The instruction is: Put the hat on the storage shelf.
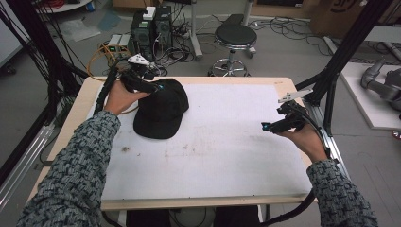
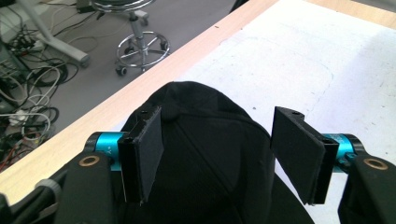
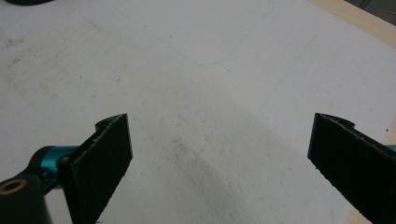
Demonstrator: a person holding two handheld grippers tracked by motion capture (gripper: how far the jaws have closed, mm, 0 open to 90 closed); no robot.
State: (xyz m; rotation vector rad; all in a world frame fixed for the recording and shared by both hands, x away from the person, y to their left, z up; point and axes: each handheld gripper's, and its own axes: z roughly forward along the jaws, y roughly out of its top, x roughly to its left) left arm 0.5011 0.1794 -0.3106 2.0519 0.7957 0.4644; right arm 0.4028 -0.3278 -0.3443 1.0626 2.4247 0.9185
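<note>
High view: cap (image 1: 160,113) lies directly under the left hand-held gripper (image 1: 153,85), jaws wide apart astride its crown, nothing gripped; right hand-held gripper (image 1: 269,126) is held wide open, empty, well apart.

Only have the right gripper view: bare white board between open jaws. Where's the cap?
Observer: The black cap lies at the board's far left, by the left tool.
Operator: Left tool gripping it?
Observer: No. In the left gripper view its jaws stand open over the cap's crown, one on each side.
Operator: And my right tool, where on the table?
Observer: The right tool is near the right edge of the white board, well apart from the cap.
</note>
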